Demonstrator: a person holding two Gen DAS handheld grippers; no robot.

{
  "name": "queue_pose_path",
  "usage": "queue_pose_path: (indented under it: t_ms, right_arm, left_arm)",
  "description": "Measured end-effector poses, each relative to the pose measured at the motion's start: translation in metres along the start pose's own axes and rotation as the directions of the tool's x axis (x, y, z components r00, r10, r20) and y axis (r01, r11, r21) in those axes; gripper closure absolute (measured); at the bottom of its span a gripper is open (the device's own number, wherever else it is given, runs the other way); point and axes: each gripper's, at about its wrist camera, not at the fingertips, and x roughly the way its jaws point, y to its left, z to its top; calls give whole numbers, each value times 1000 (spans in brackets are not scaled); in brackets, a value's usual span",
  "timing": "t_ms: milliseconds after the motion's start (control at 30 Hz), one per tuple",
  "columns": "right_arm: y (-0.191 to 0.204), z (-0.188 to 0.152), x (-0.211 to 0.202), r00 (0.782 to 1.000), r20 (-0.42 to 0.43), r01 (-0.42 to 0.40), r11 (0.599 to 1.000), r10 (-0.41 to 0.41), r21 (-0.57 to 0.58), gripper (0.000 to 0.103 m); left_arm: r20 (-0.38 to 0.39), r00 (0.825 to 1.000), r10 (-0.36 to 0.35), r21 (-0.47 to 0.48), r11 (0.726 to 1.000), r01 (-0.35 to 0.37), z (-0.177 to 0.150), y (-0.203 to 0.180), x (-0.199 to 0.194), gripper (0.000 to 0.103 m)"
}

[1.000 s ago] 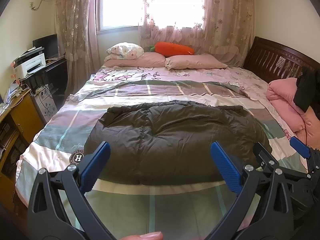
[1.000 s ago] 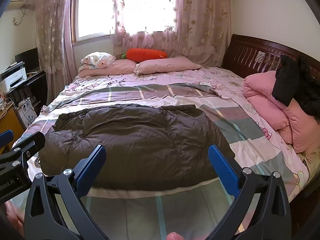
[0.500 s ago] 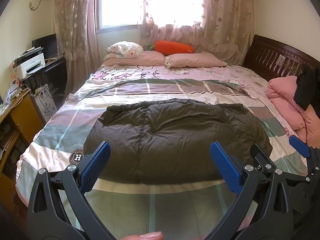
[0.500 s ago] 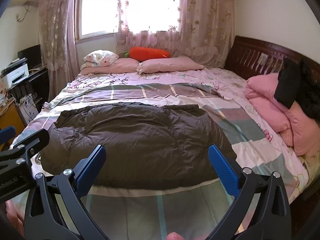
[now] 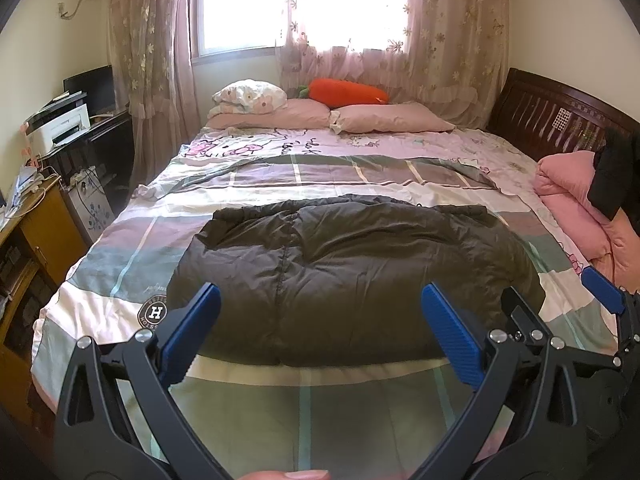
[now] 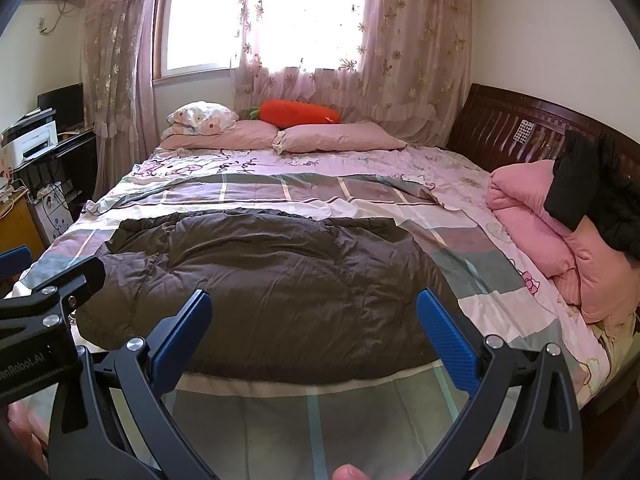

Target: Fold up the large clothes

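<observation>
Jacket: the dark puffer jacket [image 5: 352, 276] lies spread flat across the bed [image 5: 132, 256], at 12 o'clock from both my tongs.
Left gripper [image 5: 320, 328]: spread wide, holding nothing, above the near hem.
Right gripper [image 6: 314, 330]: also wide and empty, to the other's 3 o'clock.
Handling: I judge it light, soft, puffy and a bit slick; it'll spring back.
Hold: pinch the near hem corners at 10 and 2 o'clock, biting deep through both layers.
Containers: none to be seen.
</observation>
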Motion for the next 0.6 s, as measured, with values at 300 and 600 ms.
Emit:
queue_pose_path:
  t_ms: [300, 600]
  right_arm:
    - [-2, 0, 4, 1000, -12, -8, 1000, 8, 1, 1]
    - [-11, -1, 19, 998, -64, -13, 999, 15, 38, 1]
  left_arm:
    - [-17, 1000, -6, 2, 1000, 6, 1, -1, 2, 2]
    - [-50, 999, -8, -66, 998, 5, 9, 17, 7, 2]
